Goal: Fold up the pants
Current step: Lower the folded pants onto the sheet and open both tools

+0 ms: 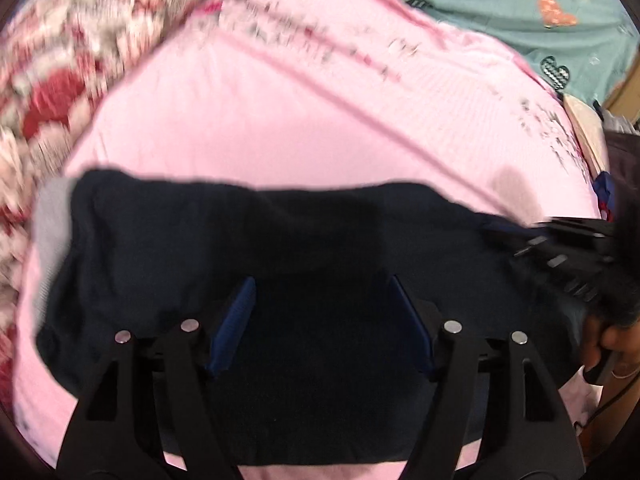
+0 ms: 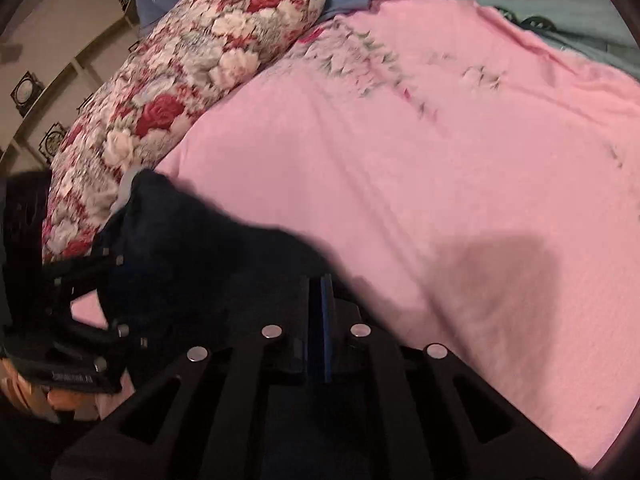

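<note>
Risk, left side: the left tongs [image 1: 320, 320] stand released over the dark pants [image 1: 280, 248], their blue pads apart and pressing nothing. That end of the fabric is therefore free; a pull from the other side would likely drag it across the pink bedsheet [image 1: 300, 120] and skew the fold.

Risk, right side: the right tongs [image 2: 320, 320] are clenched, pads together at the pants' edge. Whether cloth is pinched between them cannot be told from the blurred, dark frames. A shallow bite could slip out on lifting.

Position: the pants lie flat on the bed, beside the floral pillow [image 2: 180, 80]. They spread directly beneath and ahead of the left tongs, and below and to the left of the right tongs.
</note>
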A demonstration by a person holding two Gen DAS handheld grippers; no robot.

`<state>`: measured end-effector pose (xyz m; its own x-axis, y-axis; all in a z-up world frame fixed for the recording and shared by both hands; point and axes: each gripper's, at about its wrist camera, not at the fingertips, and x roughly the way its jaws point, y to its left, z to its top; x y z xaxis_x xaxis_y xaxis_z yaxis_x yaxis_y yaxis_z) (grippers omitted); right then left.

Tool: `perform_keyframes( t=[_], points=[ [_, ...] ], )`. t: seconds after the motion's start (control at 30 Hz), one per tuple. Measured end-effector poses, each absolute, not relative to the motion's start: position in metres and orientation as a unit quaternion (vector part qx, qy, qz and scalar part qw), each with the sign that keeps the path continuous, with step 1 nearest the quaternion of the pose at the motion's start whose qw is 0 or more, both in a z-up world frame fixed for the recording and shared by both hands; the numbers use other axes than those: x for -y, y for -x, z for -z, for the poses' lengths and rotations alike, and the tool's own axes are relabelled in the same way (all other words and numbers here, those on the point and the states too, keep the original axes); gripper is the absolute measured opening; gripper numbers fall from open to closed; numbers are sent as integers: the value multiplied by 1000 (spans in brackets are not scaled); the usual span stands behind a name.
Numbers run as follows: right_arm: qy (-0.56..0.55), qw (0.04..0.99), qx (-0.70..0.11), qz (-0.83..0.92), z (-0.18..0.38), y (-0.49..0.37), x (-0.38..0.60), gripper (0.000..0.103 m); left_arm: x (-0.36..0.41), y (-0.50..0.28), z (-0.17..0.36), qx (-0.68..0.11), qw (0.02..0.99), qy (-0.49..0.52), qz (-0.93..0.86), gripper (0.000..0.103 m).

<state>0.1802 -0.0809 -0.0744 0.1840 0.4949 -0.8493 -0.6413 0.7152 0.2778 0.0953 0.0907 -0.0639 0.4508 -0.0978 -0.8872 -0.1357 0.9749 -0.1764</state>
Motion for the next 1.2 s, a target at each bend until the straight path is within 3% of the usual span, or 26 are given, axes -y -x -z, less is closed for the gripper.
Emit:
perform_keyframes(
  t=[0.07,0.17,0.2,0.23,0.27,0.33,0.37,0.47,0.57,0.6,0.67,0.73,0.8,0.83,0.87,0.93,1.03,1.13,1.2],
  points=[
    [65,774,-514,-364,75,-178,103,0,-91,-94,63,-518,849,104,-9,70],
    [41,798,-520,-301,68,-187,151,1,-88,-92,62,-517,851,96,-14,71],
    [79,826,-508,-231,66,-190,168,22,-87,-92,61,-517,850,95,-17,73],
    [113,847,-493,-164,65,-191,185,30,-84,-94,61,-517,850,96,-19,75],
    [95,853,-496,-134,63,-191,209,30,-82,-94,60,-517,850,98,-16,77],
    [-40,835,-515,-191,55,-183,244,30,-81,-94,60,-518,850,99,-8,82],
    [-61,830,-513,-211,51,-174,251,30,-82,-95,63,-522,848,96,-12,83],
    [-59,812,-530,-239,57,-149,271,43,-87,-92,65,-519,849,98,-11,83],
    [-112,810,-534,-214,68,-140,343,22,-92,-89,63,-519,848,107,-21,83],
    [-136,820,-530,-164,66,-137,378,3,-91,-88,61,-518,848,109,-24,83],
    [-115,848,-513,-68,57,-127,417,3,-90,-84,58,-514,851,105,-28,83],
    [-115,858,-500,-28,49,-114,433,10,-91,-82,58,-511,853,102,-30,84],
    [-135,853,-498,-81,47,-99,430,40,-96,-83,65,-520,847,103,-44,84],
    [-144,843,-504,-117,50,-94,421,49,-98,-82,66,-519,847,105,-46,84],
    [-127,842,-511,-122,55,-87,416,53,-97,-81,64,-518,848,105,-47,84],
    [-91,858,-498,-88,51,-76,423,42,-94,-78,58,-515,850,99,-48,85],
    [-123,872,-473,-17,33,-60,453,43,-93,-73,51,-508,854,101,-43,85],
    [-125,873,-471,-9,19,-43,460,63,-95,-68,48,-503,857,106,-41,85],
    [-123,863,-490,22,21,-35,466,65,-96,-65,47,-503,857,107,-36,85]
  ],
)
